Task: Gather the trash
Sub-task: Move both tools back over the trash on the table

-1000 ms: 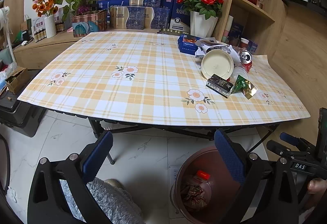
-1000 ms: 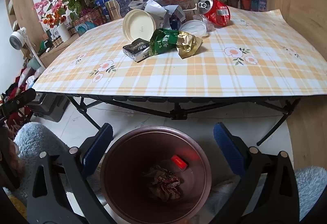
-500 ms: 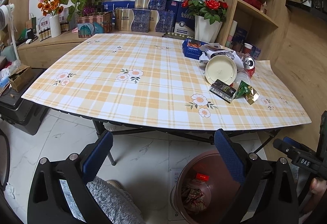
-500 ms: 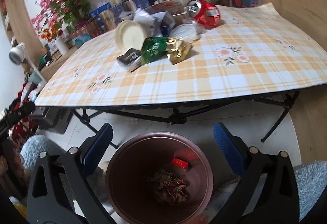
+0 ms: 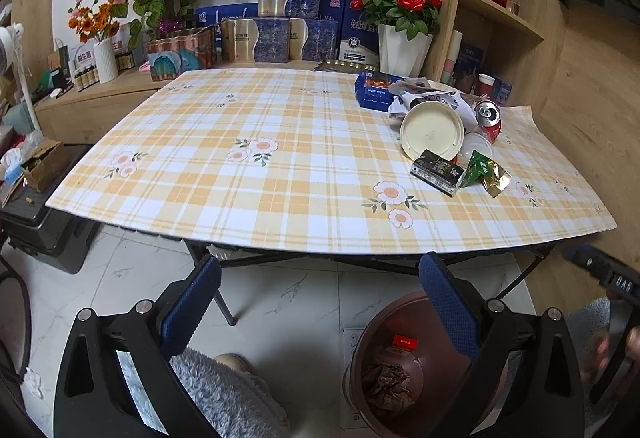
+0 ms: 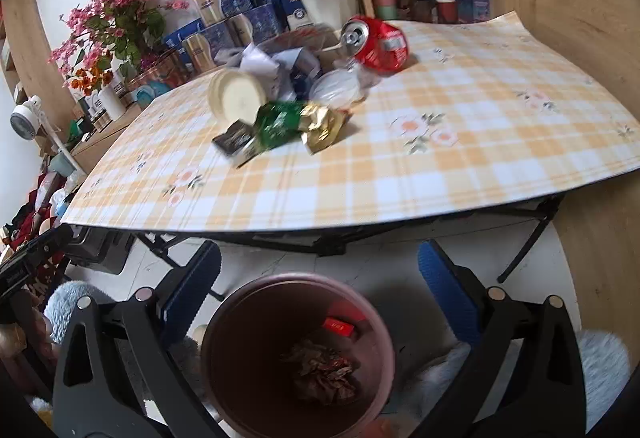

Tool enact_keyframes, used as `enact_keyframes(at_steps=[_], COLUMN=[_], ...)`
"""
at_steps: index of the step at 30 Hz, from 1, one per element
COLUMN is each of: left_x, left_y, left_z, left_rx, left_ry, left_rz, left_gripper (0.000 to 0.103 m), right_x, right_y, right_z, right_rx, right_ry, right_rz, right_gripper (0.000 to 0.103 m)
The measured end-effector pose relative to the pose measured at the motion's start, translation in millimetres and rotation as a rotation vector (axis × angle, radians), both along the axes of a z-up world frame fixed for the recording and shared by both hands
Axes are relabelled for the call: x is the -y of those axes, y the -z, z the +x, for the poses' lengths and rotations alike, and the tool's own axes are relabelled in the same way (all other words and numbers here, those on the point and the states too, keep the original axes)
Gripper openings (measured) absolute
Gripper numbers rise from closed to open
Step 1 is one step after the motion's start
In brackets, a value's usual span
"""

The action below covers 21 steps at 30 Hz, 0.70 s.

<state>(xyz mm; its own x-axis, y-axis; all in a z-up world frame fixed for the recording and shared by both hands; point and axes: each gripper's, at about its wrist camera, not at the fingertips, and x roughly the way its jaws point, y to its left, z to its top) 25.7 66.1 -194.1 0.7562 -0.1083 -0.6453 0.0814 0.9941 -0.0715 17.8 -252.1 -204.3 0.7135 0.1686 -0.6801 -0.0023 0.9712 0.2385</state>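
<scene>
Both tools, left tool (image 5: 320, 298) and right tool (image 6: 320, 274), gape wide and hold nothing, the brown bin (image 6: 296, 354) low in the frame under the tabletop (image 6: 360, 174)

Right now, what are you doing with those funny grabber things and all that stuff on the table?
I'm collecting trash. Both grabbers, the left gripper and right gripper, are open and empty, low over the round brown trash bin, which already holds crumpled wrappers and a small red box. Still waiting on the yellow plaid table: a red soda can, a green and gold foil wrapper, and a cream round lid.
</scene>
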Motion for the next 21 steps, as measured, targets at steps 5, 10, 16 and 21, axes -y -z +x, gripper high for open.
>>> enact_keyframes(at_steps=[5, 10, 16, 21], left_x=[17.4, 53.8, 125.8, 182.4], left_y=[-12.6, -30.7, -50.9, -54.2], left_z=[19.9, 59.0, 134.8, 210.5], left_rx=[0.013, 0.014, -0.007, -0.059], left_ry=[0.063, 0.168, 0.357, 0.483], left_rz=[0.056, 0.108, 0.188, 0.273], left_gripper=[0.097, 0.097, 0.097, 0.097], right_x=[26.6, 53.6, 76.7, 91.2], right_y=[-13.5, -25.8, -35.1, -32.6], right_z=[19.2, 44.4, 69.2, 84.7], right_rx=[-0.002, -0.001, 0.027, 0.029], right_ry=[0.033, 0.077, 0.102, 0.113], right_rz=[-0.023, -0.024, 0.013, 0.042], right_gripper=[0.097, 0.097, 0.097, 0.097])
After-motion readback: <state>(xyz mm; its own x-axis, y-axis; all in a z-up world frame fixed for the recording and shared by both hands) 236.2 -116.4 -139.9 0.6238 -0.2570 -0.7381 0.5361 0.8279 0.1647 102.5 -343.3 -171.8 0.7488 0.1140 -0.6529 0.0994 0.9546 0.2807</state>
